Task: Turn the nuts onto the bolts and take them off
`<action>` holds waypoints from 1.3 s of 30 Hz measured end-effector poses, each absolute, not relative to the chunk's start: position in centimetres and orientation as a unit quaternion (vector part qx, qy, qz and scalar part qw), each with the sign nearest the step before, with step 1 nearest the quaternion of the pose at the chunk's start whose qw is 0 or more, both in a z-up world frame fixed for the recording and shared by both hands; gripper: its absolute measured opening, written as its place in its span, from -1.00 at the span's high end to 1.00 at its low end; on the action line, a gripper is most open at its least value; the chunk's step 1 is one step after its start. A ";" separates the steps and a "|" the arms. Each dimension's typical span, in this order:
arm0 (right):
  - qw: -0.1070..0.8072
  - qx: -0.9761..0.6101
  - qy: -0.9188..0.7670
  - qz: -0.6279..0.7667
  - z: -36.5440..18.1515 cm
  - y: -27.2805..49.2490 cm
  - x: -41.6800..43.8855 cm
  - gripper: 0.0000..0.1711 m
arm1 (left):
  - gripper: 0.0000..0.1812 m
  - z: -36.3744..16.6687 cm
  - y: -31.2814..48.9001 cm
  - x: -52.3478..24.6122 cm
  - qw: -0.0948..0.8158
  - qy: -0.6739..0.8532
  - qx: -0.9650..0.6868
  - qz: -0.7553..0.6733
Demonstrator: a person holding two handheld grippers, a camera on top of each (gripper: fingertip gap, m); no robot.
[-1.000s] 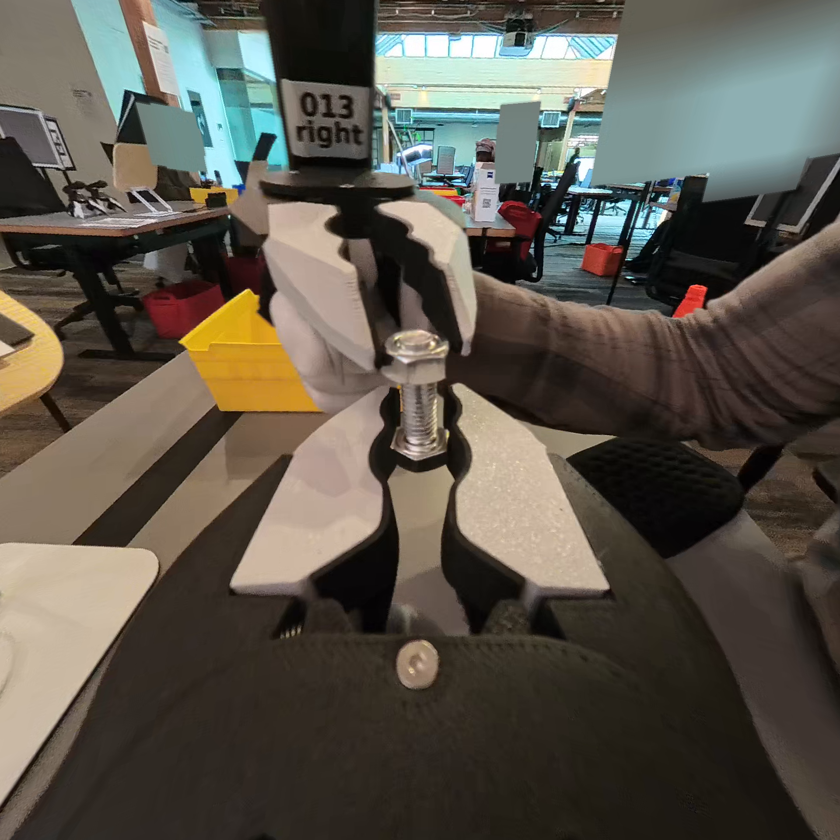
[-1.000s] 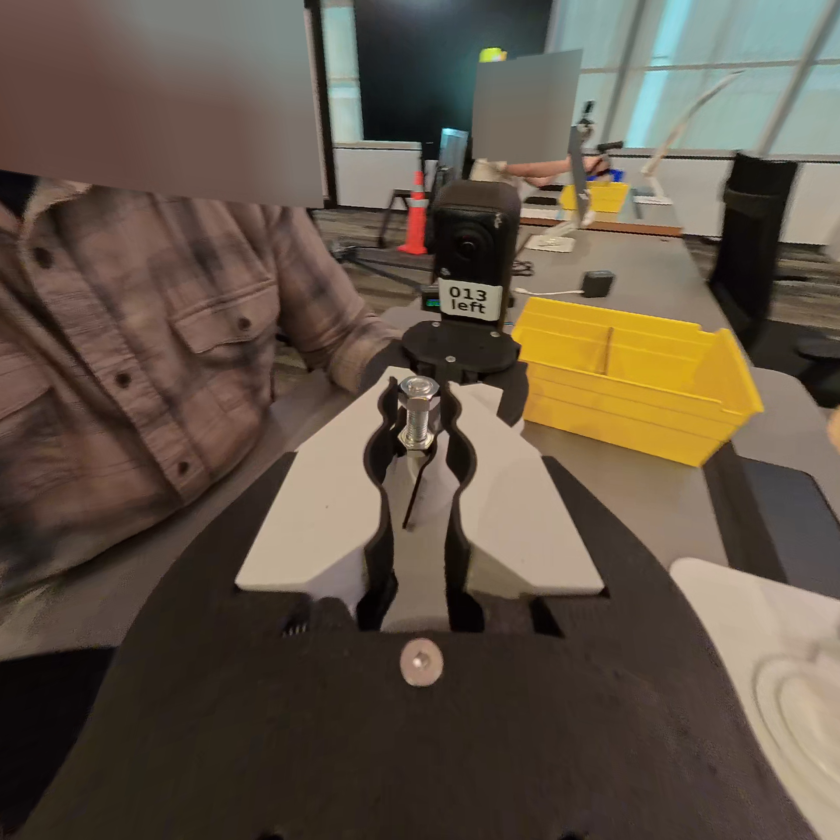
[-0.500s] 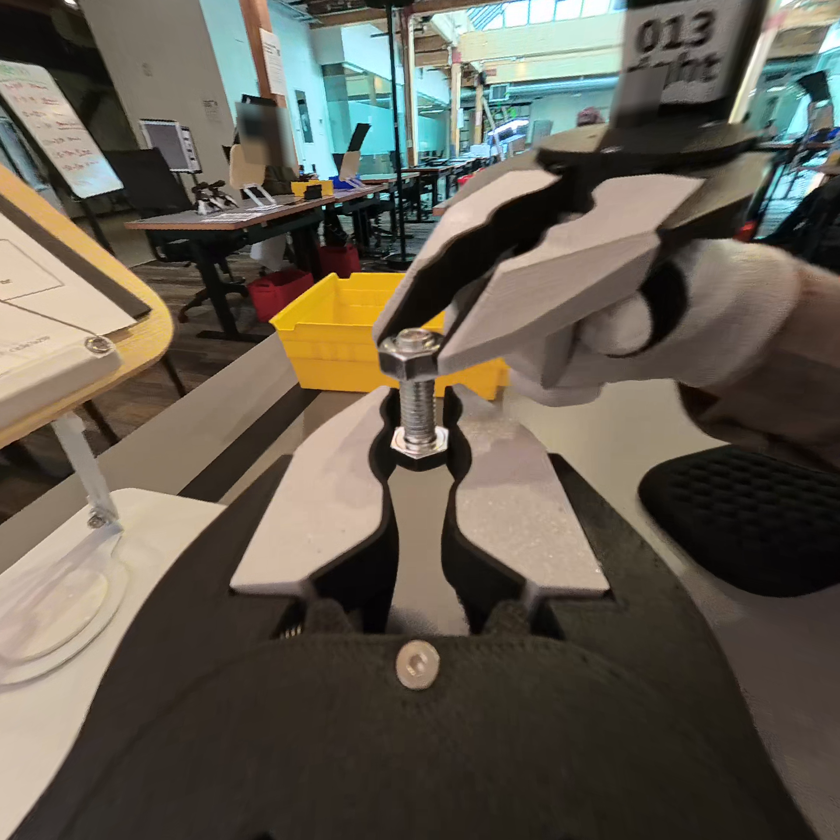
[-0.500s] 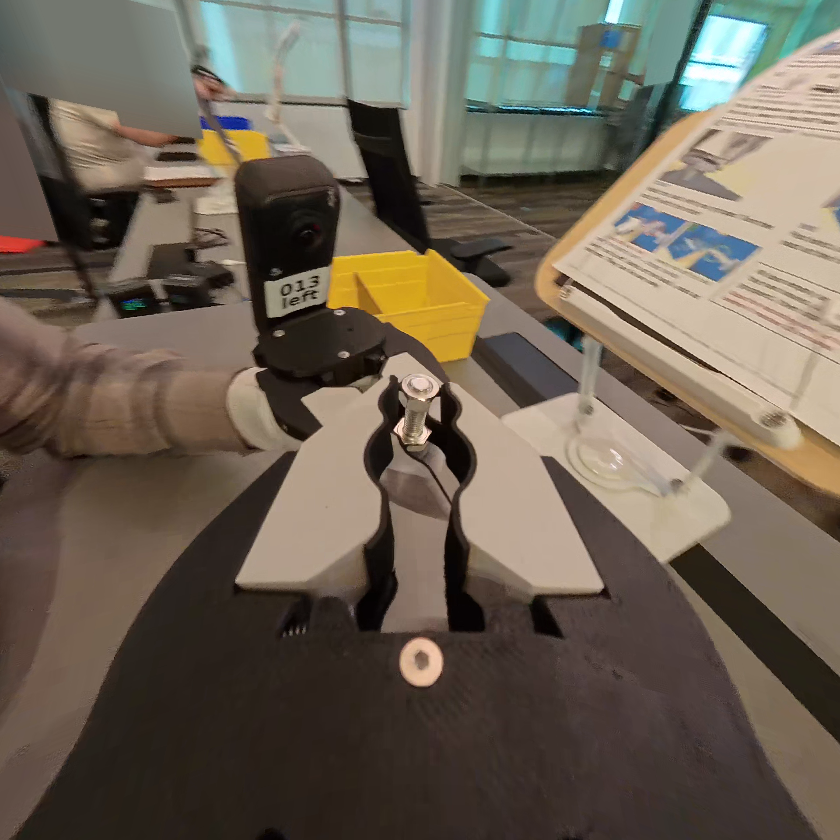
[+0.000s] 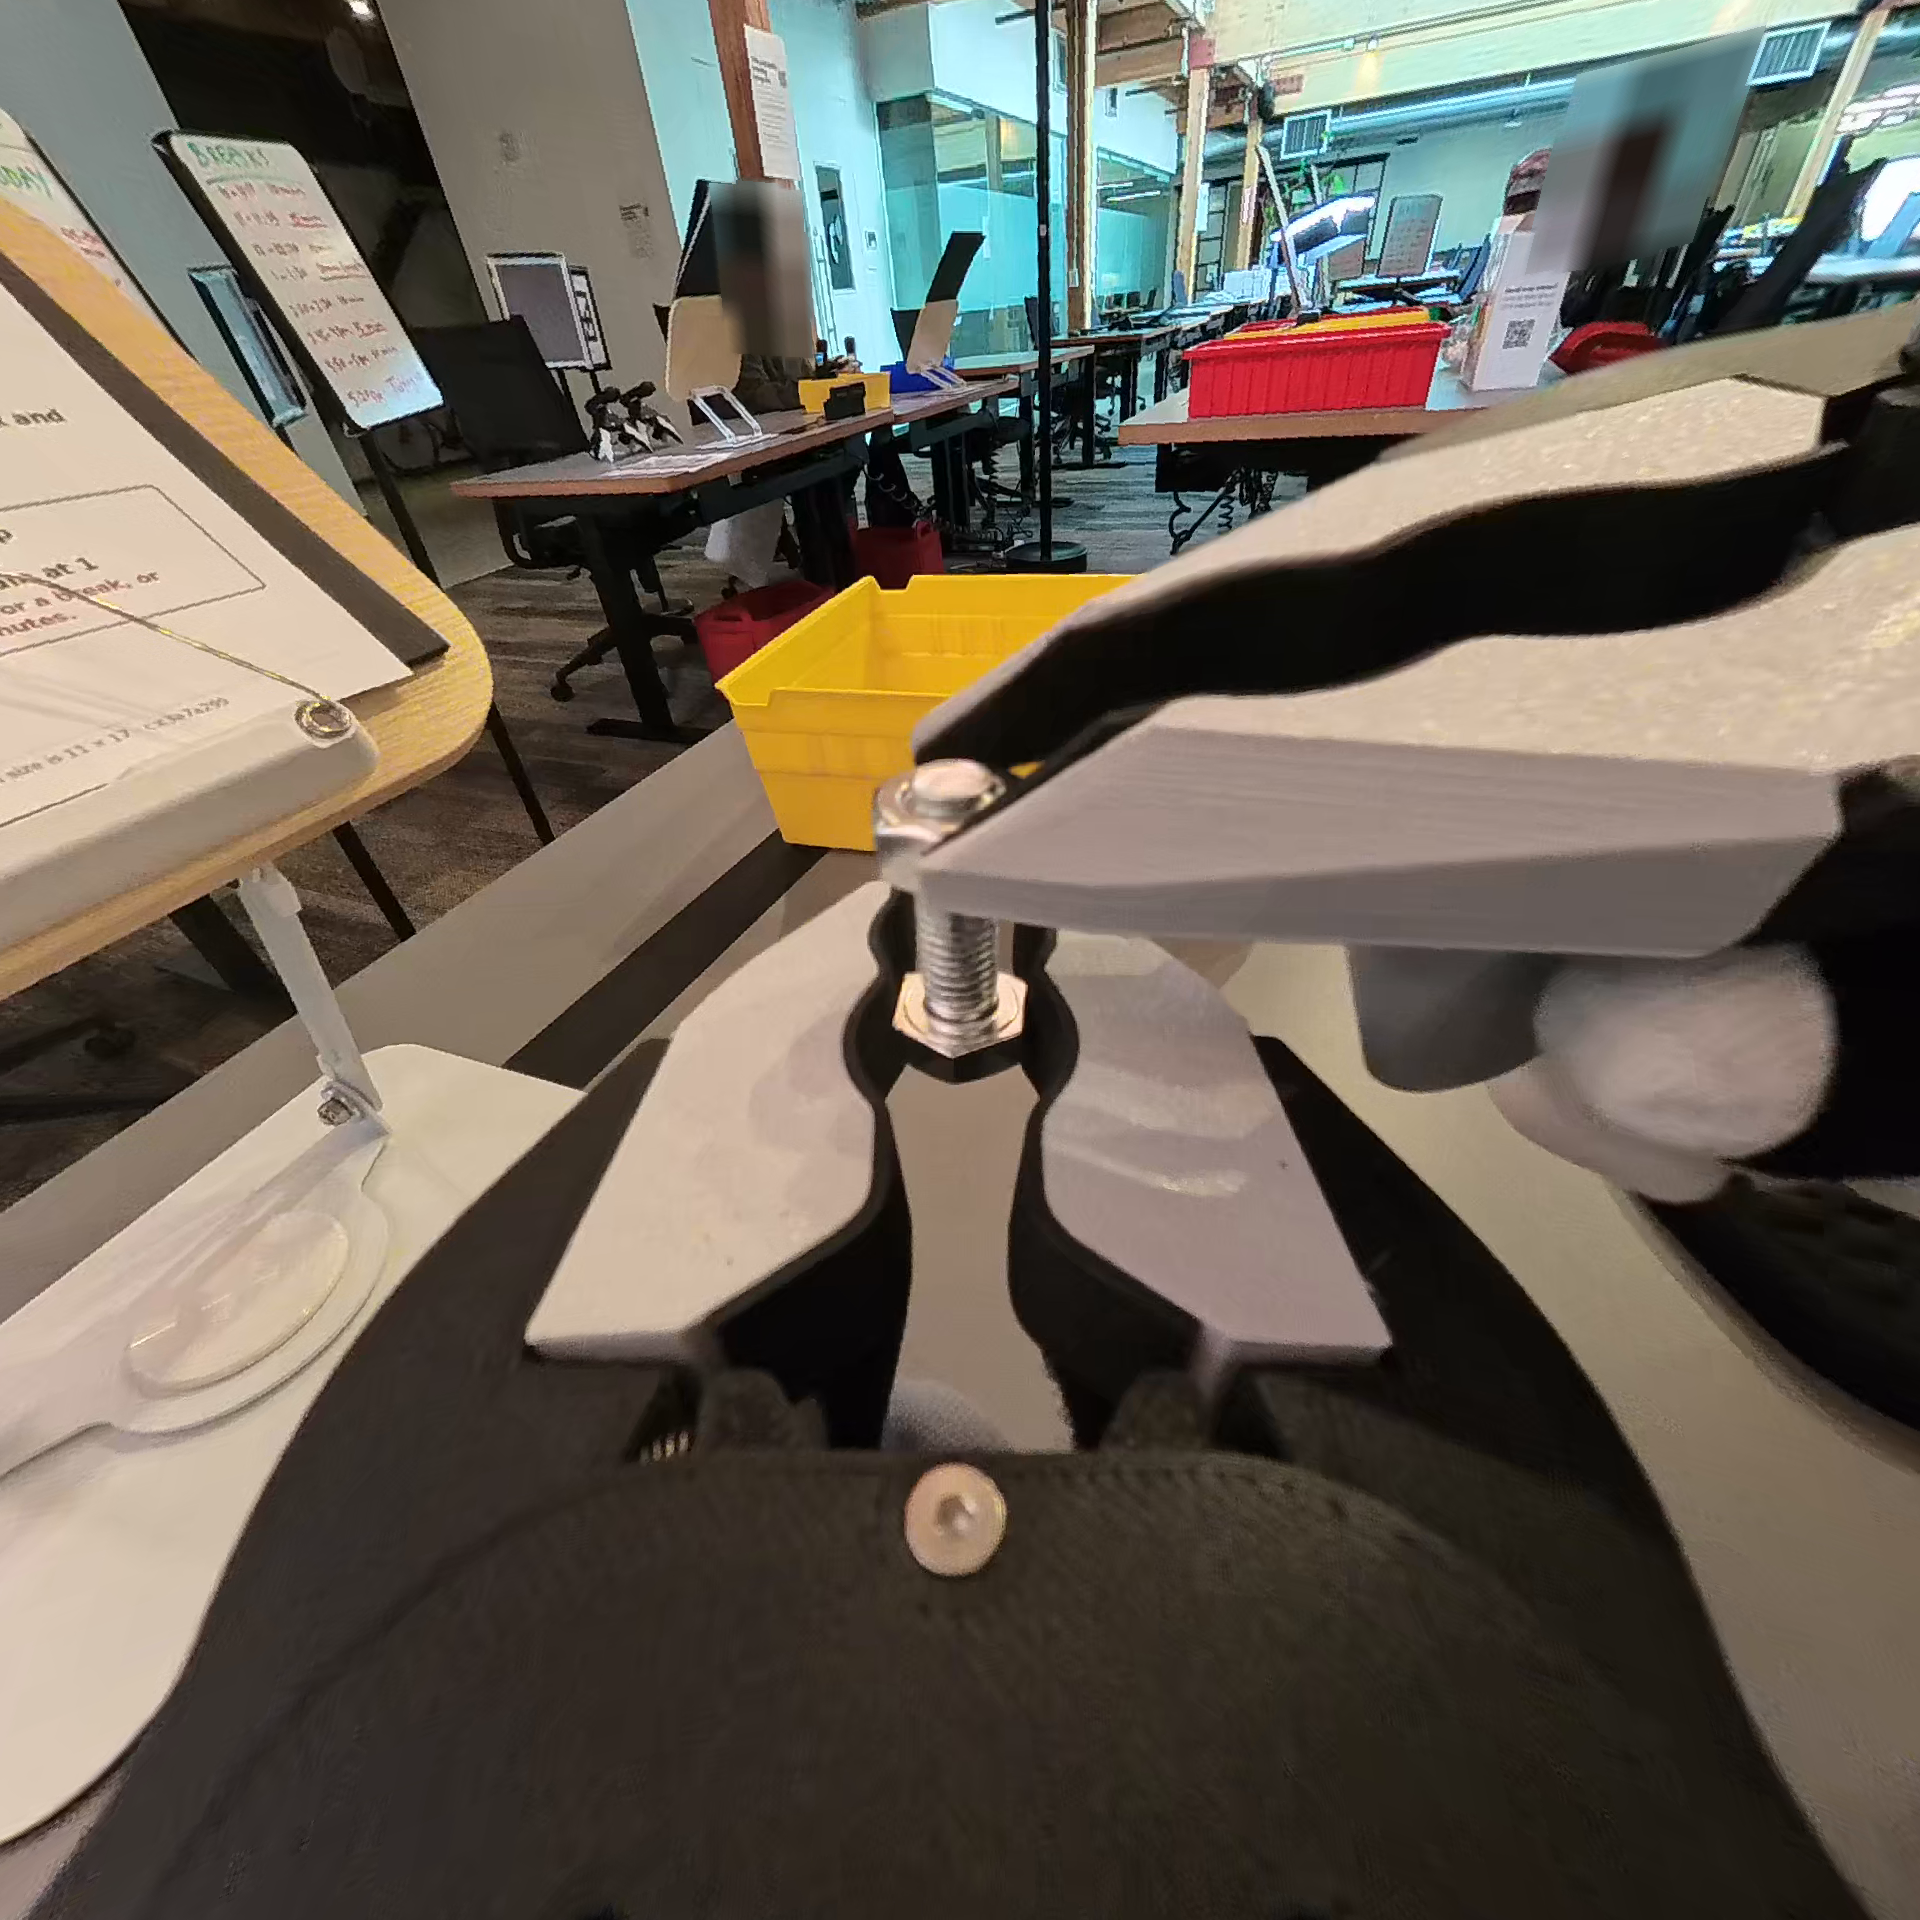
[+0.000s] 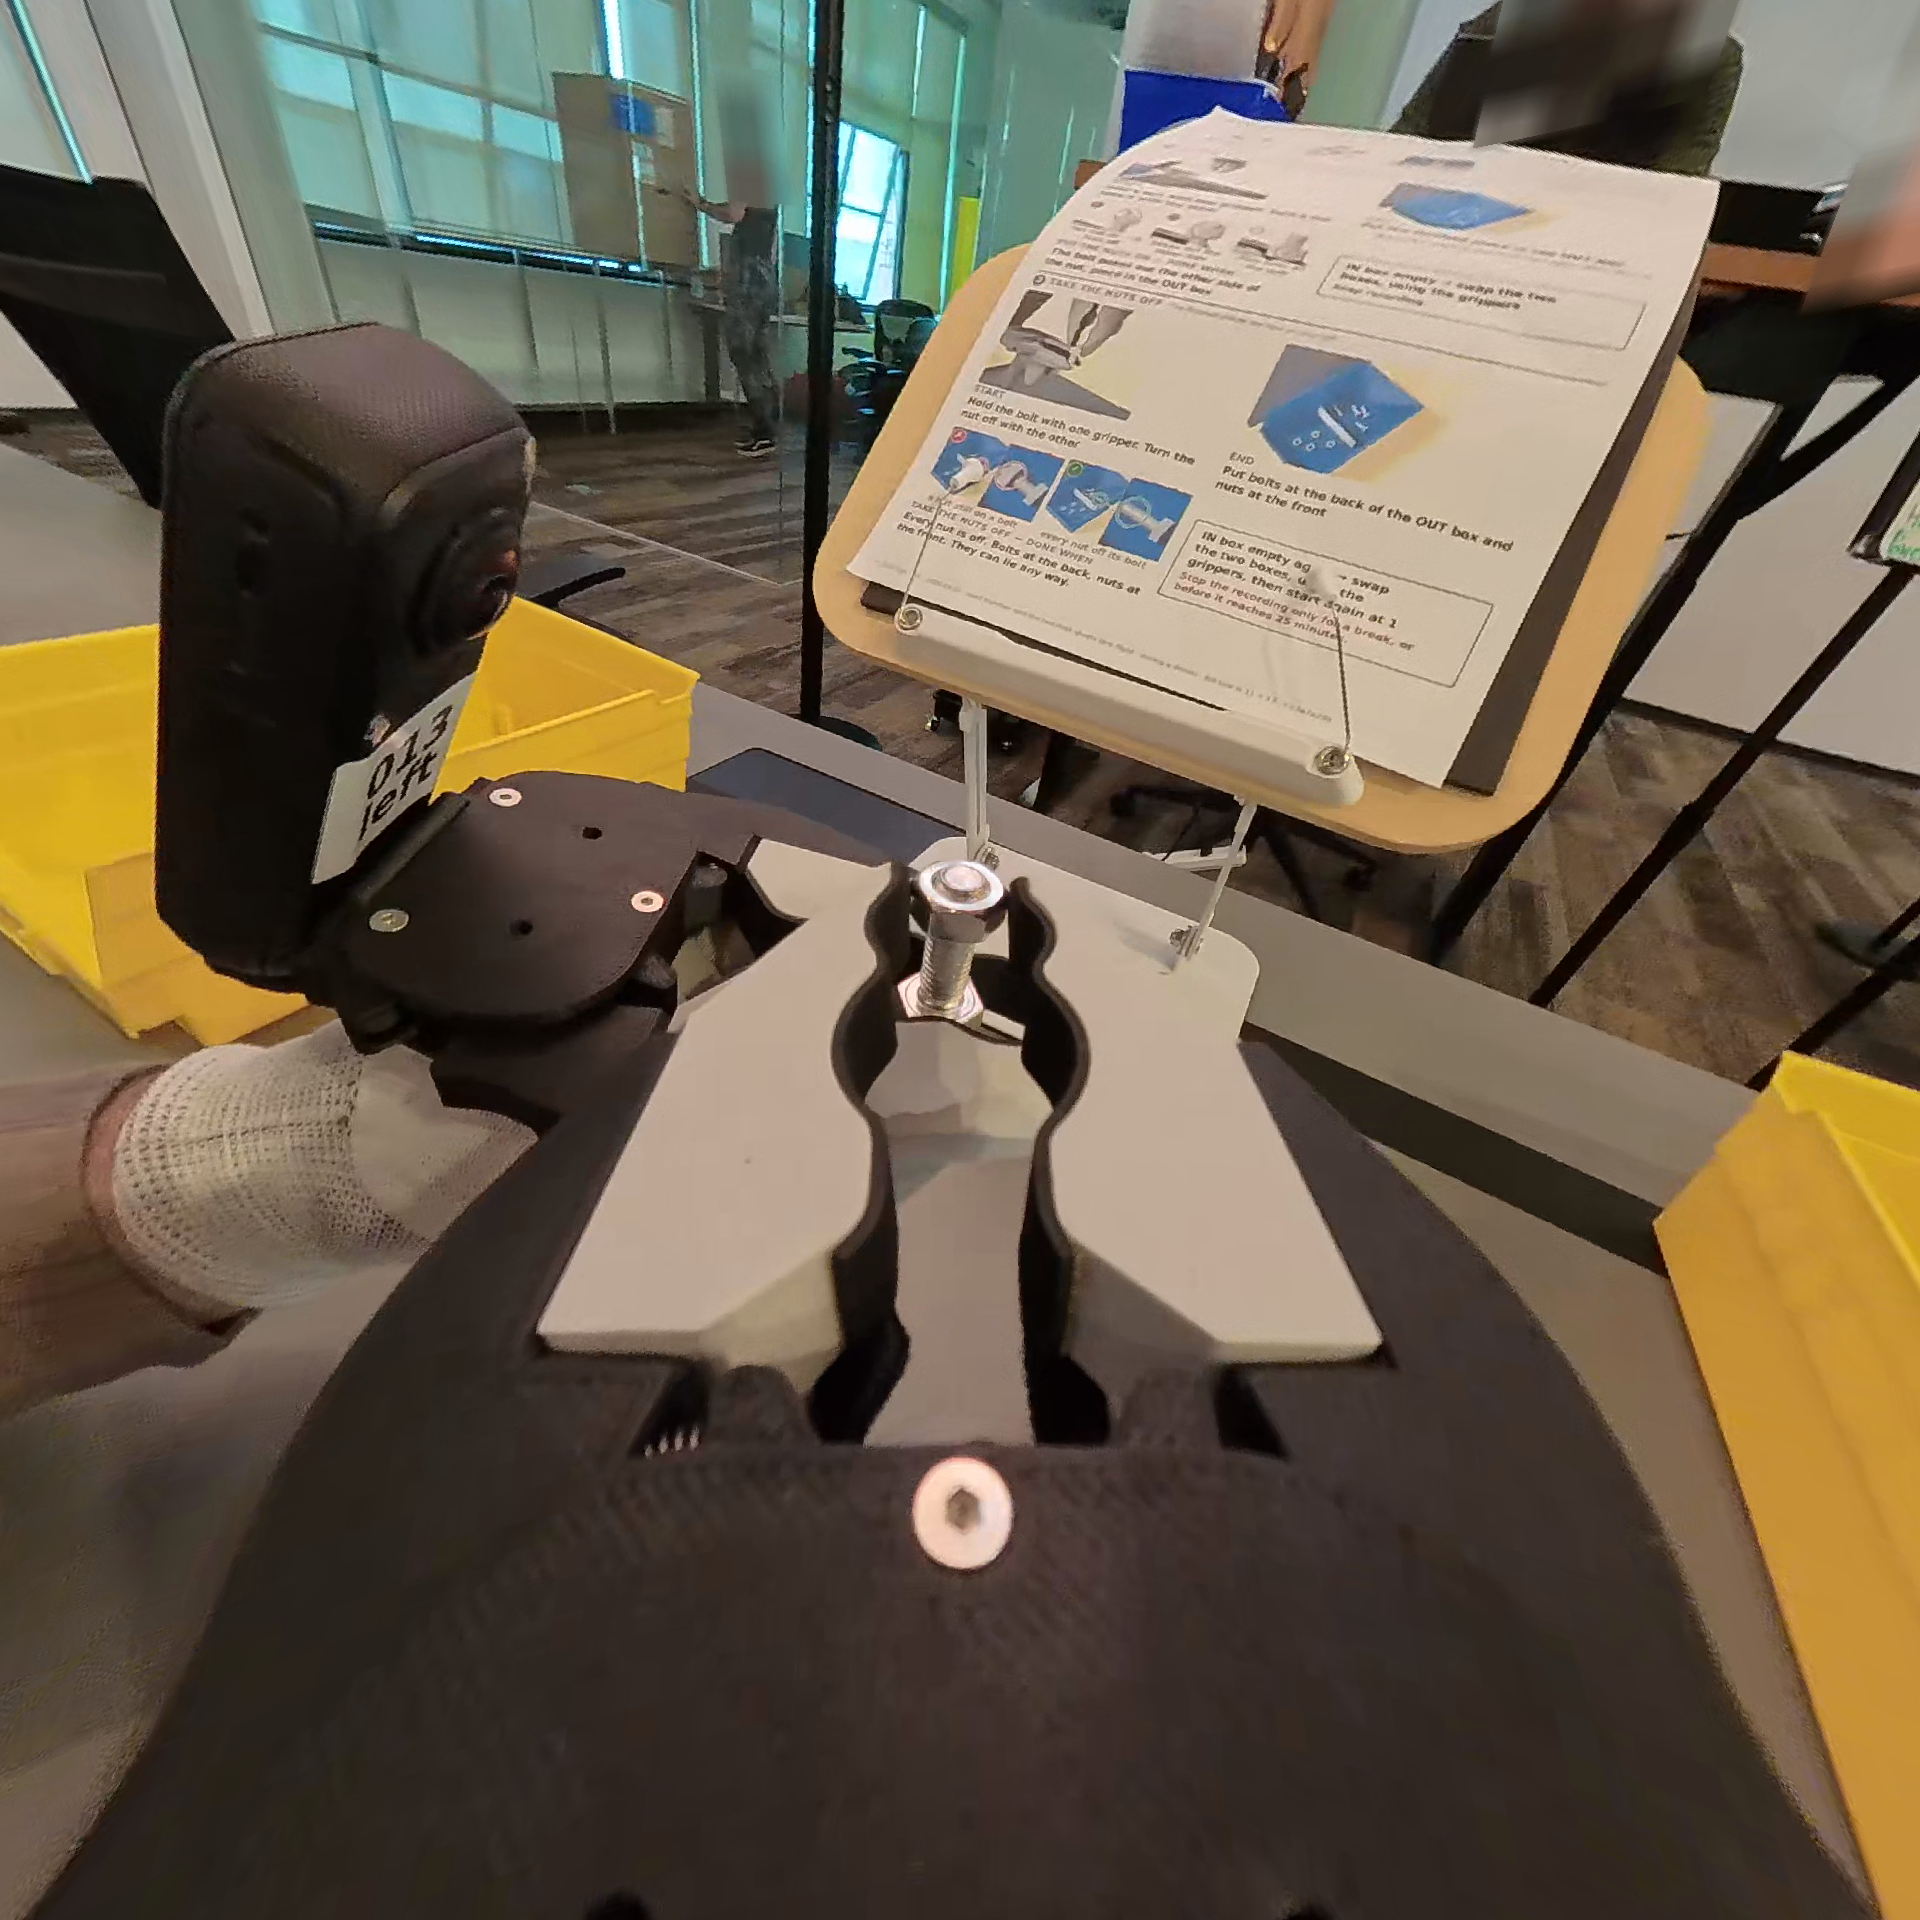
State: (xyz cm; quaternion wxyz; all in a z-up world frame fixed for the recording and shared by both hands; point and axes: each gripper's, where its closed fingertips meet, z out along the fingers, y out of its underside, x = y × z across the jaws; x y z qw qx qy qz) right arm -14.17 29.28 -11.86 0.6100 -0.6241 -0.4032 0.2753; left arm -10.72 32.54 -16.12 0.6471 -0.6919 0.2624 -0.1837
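Observation:
A silver bolt [image 5: 954,966] stands upright between both grippers above the grey table [image 5: 1558,1351]. My left gripper [image 5: 958,977] is shut on the hex head at its lower end [image 5: 958,1016]. My right gripper [image 5: 940,831] comes in from the right and is shut on the nut [image 5: 935,805] at the top of the thread. In the right wrist view my right gripper [image 6: 961,914] holds the nut [image 6: 961,896]. There the left gripper [image 6: 938,1023], camera body at the left, grips the lower hex [image 6: 938,1000] underneath.
A yellow bin [image 5: 862,707] stands behind the grippers and shows at the left of the right wrist view [image 6: 83,748]. A second yellow bin [image 6: 1818,1299] is at the right. An instruction stand [image 6: 1247,468] on a white base [image 5: 208,1299] is near. White-gloved hands [image 6: 260,1164] hold the grippers. My right fingertips sit around 6 centimeters from my left ones.
My right gripper has swung round the bolt, from facing the left gripper to coming in from its right, still shut on the nut. Both views have turned towards the instruction stand.

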 end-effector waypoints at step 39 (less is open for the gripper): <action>0.068 -0.058 -0.706 0.703 -9.4 25.1 -11.0 0.72 | 0.80 -14.0 27.6 -6.7 0.588 0.353 -0.627 -0.370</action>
